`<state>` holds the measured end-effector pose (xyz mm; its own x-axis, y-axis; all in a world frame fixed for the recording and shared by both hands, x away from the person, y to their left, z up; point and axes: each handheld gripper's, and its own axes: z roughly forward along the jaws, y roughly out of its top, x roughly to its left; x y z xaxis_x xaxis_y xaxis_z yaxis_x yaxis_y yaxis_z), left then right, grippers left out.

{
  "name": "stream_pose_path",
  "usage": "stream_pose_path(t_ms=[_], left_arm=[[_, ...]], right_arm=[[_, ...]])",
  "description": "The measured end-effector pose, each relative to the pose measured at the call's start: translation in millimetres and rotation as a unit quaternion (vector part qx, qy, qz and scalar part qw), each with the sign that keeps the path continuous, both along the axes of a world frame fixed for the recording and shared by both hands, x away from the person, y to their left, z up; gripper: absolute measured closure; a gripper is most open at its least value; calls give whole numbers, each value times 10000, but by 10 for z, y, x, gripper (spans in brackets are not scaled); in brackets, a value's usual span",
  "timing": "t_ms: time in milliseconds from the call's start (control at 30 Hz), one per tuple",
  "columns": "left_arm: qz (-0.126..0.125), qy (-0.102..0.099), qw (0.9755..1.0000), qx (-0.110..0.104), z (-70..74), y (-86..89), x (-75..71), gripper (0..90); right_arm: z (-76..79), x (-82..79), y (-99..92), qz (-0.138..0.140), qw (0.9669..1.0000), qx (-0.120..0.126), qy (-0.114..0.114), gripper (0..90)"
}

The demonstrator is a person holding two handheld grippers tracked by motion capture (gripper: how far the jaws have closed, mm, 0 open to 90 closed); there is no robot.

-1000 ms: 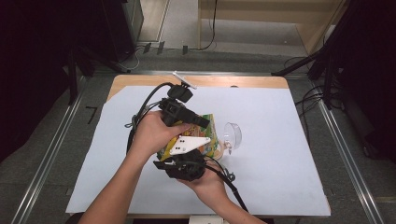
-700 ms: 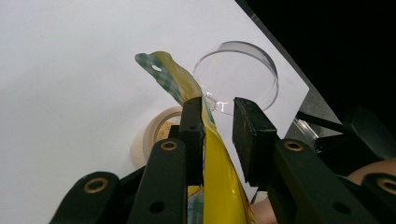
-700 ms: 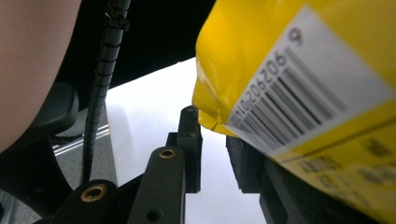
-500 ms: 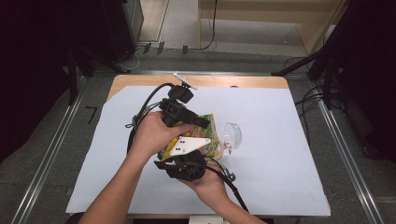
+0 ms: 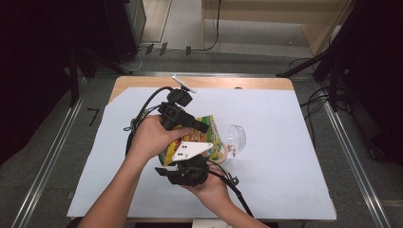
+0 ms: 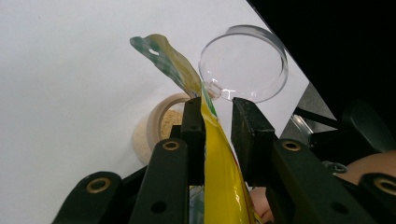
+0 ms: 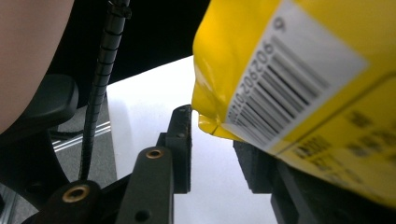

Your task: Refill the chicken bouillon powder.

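The yellow packet is held above the desk between both hands. The left tongs pinch its upper edge. The right tongs, whose jaws have just been opening, stand spread, the packet's corner between them. A clear glass lies just beside.

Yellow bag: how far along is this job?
Done: beige crumbs lie in the small bowl. In hand: the left gripper seems to pinch the yellow bag's top above it; the right gripper's jaws have just been opening around its corner. Left: probably emptying the rest; the clear container lies unused.
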<state>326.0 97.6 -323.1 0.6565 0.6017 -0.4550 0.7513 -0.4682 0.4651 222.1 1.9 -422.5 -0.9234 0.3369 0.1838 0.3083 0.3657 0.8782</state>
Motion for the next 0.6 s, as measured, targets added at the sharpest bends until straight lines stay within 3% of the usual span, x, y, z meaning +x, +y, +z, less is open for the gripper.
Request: stream_pose_path(t_ms=[233,400,600], left_arm=[[8,36,10000,-31,-29,88,-4,786],[-12,98,9999,-46,-53,127,-26,804],[-80,176,9996,-181,-88,221,-40,837]], right_arm=[[-45,-29,46,68,10000,-23,37,594],[-83,-37,63,90,9999,-99,4,592],[-133,-59,96,141,9998,-163,4,536]])
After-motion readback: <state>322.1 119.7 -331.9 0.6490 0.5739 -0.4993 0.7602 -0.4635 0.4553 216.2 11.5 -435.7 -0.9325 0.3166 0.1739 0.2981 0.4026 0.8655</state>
